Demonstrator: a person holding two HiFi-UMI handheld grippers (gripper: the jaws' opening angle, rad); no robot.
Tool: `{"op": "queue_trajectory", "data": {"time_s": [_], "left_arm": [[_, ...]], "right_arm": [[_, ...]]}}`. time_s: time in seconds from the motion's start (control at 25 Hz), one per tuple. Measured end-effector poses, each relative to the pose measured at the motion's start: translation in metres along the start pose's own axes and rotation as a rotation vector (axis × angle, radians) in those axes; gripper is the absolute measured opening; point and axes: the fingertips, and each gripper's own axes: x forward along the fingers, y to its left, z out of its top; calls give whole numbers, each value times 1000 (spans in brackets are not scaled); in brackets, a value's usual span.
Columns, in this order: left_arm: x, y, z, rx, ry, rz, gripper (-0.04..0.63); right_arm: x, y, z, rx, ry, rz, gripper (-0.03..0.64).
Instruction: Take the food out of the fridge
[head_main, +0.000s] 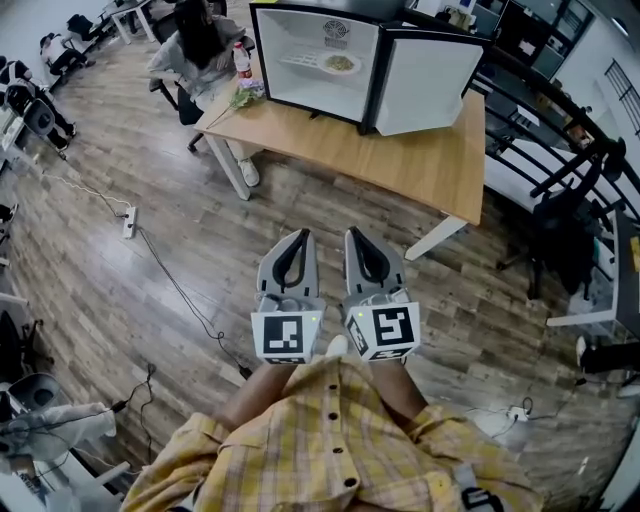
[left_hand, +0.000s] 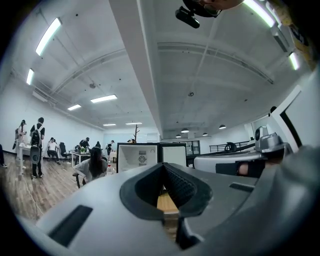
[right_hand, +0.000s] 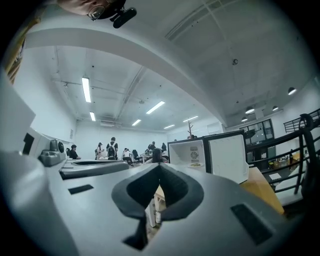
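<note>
A small black fridge (head_main: 330, 60) stands on the wooden table (head_main: 400, 160) with its door (head_main: 430, 85) swung open to the right. Inside, on a shelf, lies a white plate of food (head_main: 340, 63). The fridge (right_hand: 192, 152) also shows in the right gripper view with the plate (right_hand: 195, 164), and the fridge (left_hand: 140, 156) shows in the left gripper view. My left gripper (head_main: 299, 237) and right gripper (head_main: 357, 235) are held side by side over the floor, well short of the table. Both are shut with nothing between the jaws.
A person (head_main: 195, 45) sits at the table's far left corner beside a bottle (head_main: 241, 60) and a green bunch (head_main: 240, 97). Cables and a power strip (head_main: 129, 221) lie on the wooden floor at left. Black railings (head_main: 570, 160) and a chair stand at right.
</note>
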Motion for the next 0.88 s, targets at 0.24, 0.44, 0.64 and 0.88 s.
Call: {"op": "queue_trajectory", "data": {"time_s": [0.24,0.44,0.64,0.88], "left_arm": [[2,-20,0,3,2,23,8],[12,-31,-4,9,10,24,8],[30,-26,-11,1,7,31,6],[63,-6,-15,-9,2,14,6]], "right_arm": [[-11,-18,-11,-3,1,16,8],[-10,-35,-14,7,10,21,8],[9,-36,-17,-9,16,55,8],[50,-45,-22,-5,26,50,8]]}}
